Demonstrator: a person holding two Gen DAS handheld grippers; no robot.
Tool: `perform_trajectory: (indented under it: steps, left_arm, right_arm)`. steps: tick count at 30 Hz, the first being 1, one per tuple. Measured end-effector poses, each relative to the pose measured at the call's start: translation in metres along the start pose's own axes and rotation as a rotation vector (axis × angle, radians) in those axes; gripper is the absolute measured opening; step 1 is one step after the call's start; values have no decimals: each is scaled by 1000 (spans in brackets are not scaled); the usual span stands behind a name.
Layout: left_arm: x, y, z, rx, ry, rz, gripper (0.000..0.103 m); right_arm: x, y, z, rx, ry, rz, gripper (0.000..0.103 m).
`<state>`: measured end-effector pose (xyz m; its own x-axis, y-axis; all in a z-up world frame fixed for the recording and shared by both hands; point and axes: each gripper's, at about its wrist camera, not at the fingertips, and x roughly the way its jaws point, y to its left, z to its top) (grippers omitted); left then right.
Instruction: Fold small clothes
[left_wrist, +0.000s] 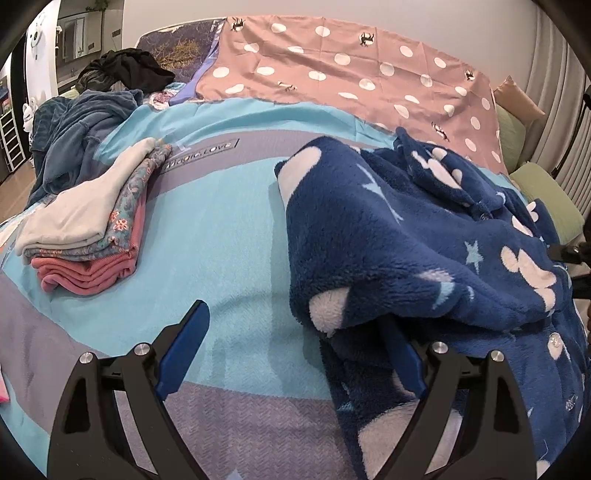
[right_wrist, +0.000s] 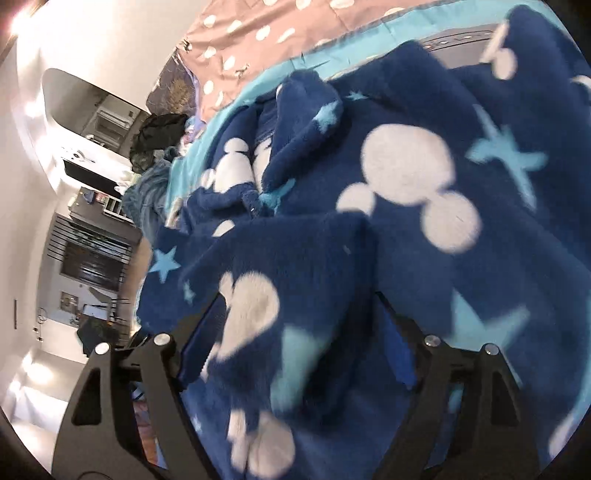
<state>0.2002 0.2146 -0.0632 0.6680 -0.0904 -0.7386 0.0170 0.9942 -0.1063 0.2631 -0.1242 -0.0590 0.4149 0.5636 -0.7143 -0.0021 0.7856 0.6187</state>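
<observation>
A dark blue fleece garment (left_wrist: 406, 229) with white mouse heads and pale stars lies crumpled on the right half of the bed. My left gripper (left_wrist: 295, 354) is open wide just above the bedcover at the fleece's near left edge. Its left finger is free, and the fleece's edge drapes over its right finger (left_wrist: 406, 369). In the blurred, rolled right wrist view the same fleece (right_wrist: 406, 166) fills the frame. My right gripper (right_wrist: 299, 347) has its fingers apart with a thick fold of fleece lying between them. A folded stack (left_wrist: 85, 229) of white, floral and pink clothes sits at the left.
The bed carries a teal and grey cover (left_wrist: 221, 221) and a pink dotted sheet (left_wrist: 332, 66) at the back. A heap of blue-grey clothing (left_wrist: 74, 129) and black clothes (left_wrist: 125, 70) lie at the far left. Green pillows (left_wrist: 543, 192) line the right side.
</observation>
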Motion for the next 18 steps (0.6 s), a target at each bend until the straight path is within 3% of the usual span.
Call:
perform_trajectory:
  steps: [1, 3, 7, 10, 13, 15, 16, 18]
  left_arm:
    - [2, -1, 1, -1, 8, 4, 91]
    - [5, -1, 2, -2, 20, 14, 91]
    - [5, -6, 4, 21, 20, 46, 91]
    - [6, -11, 3, 47, 23, 86, 92]
    - [3, -19, 1, 83, 2, 145, 94]
    - [1, -24, 0, 106, -8, 179, 94]
    - [1, -25, 0, 114, -8, 190, 94]
    - [-1, -27, -1, 121, -9, 198, 94]
  right_arm:
    - [5, 5, 3, -26, -4, -40, 11]
    - [8, 21, 10, -74, -12, -94, 10]
    - [-47, 74, 24, -239, -236, -112, 9]
    - [-87, 88, 42, -267, -369, -166, 10]
    - [-74, 65, 59, -221, -315, -258, 17]
    - [-41, 40, 61, -220, -244, -420, 34]
    - [-25, 29, 59, -216, -199, -492, 36]
    - [-13, 14, 49, -194, -178, -503, 38]
